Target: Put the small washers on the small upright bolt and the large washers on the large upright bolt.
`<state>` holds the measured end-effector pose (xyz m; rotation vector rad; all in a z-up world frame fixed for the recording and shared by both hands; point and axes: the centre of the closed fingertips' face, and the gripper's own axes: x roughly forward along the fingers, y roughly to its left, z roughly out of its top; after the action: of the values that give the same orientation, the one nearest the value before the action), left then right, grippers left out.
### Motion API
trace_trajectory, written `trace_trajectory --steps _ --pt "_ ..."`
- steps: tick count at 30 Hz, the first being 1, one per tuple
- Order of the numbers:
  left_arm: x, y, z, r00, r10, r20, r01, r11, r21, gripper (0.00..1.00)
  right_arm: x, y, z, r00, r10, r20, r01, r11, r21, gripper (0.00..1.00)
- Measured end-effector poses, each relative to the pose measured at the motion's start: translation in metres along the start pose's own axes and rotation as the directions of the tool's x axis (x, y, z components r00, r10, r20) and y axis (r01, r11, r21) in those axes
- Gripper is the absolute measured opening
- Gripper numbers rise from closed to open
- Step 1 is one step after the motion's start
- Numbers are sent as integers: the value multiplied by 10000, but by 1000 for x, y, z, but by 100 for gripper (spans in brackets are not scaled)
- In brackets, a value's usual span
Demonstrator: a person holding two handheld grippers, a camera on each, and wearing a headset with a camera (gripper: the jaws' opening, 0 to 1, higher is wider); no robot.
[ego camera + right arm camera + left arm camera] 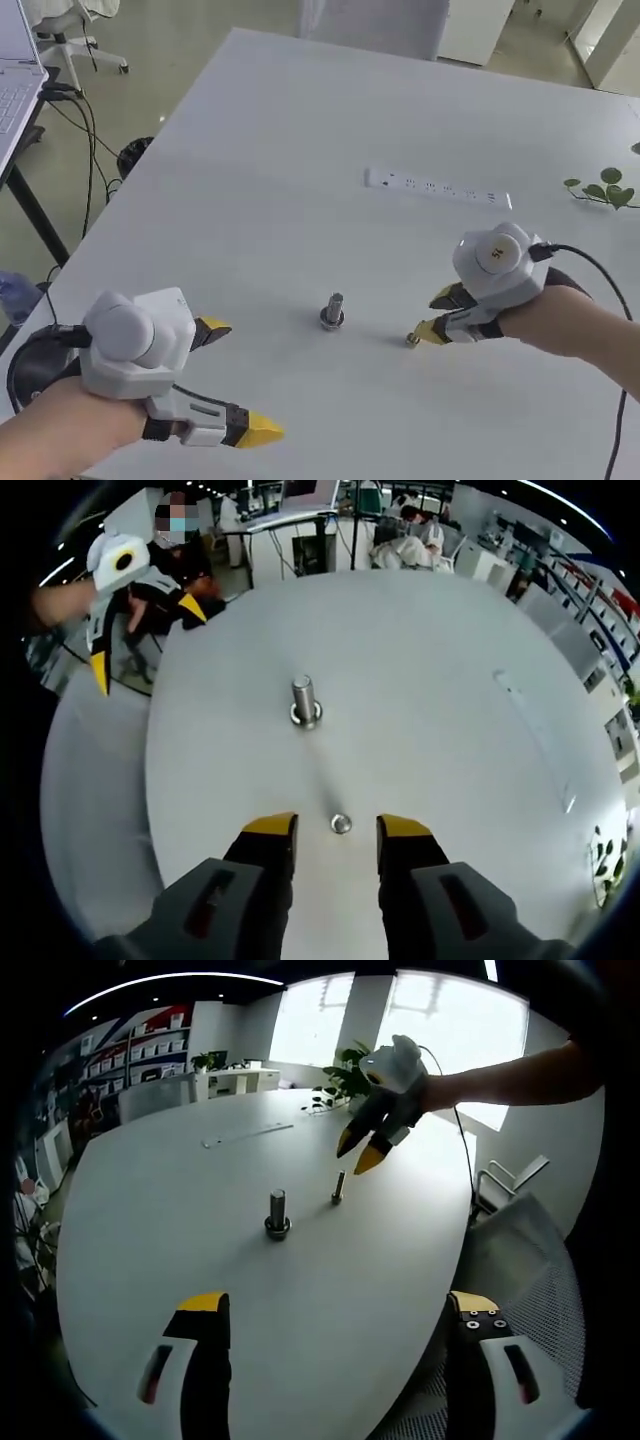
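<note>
Right tongs point(338, 828) are hovering released just beside small bolt point(341, 823); left tongs point(336, 1302) are idling, likewise released; backing away straight should be avoiding toppling it.

An open-plan office. A large white meeting table point(300, 140) carries a white power strip point(438, 188) and a small leafy plant point(603, 189). Beside it, a laptop point(12, 80) sits on a desk near a wheeled office chair point(78, 40). Shelves of boxes point(150, 1048) stand along one wall, with tall bright windows point(455, 1020) nearby.

The table point(300, 150) is white, the large bolt point(333, 311) silver, the fingers point(262, 430) yellow-tipped black, the plant point(605, 188) green.
</note>
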<state>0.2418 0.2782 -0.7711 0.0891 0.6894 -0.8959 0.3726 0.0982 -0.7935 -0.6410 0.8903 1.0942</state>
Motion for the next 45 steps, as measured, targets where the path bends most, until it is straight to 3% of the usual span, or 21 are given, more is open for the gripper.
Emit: trace_trajectory --steps 7,10,16,20,21,23,26,27,30,32,40,45 --pt "-1 0 5 9998 141 145 -140 9999 -33 89 -19 -2 3 9960 -248 856 215 9990 390 36" --pt "-2 1 6 9996 217 171 -217 9998 -46 89 -28 -1 7 9886 -325 1469 195 9958 893 39" --pt "-6 1 9 9993 330 198 -330 9995 5 89 -45 12 2 9779 -249 2076 7 9933 1158 44" --pt "-6 1 10 9989 399 238 -399 9992 -5 89 -59 25 8 9557 -225 2936 -235 9880 1524 48" --pt "-6 1 10 9988 428 236 -428 9991 31 90 -61 21 6 9499 -333 3108 -135 9890 1471 49" --pt "-6 1 10 9989 423 224 -423 9991 28 90 -66 26 6 9444 -325 3273 -203 9875 1566 49" --pt "-7 0 12 9983 475 329 -475 9989 -15 90 -72 29 8 9287 -386 3687 -295 9837 1774 54" --pt "-8 0 13 9981 488 373 -485 9988 -75 90 -72 30 8 9284 -350 3700 -354 9827 1819 54" --pt "-9 -1 15 9973 509 524 -499 9986 -191 90 -80 31 10 9060 -599 4190 -333 9768 2117 55" --pt "-11 -1 16 9968 549 573 -536 9983 -229 91 -83 33 8 8982 -680 4342 -350 9737 2250 57" --pt "-17 0 23 9910 800 1071 -736 9953 -624 92 -91 49 -1 8754 -848 4758 -349 9708 2372 66" --pt "-20 -4 26 9891 884 1180 -808 9945 -673 92 -89 61 -11 8701 -873 4851 -507 9631 2644 71"
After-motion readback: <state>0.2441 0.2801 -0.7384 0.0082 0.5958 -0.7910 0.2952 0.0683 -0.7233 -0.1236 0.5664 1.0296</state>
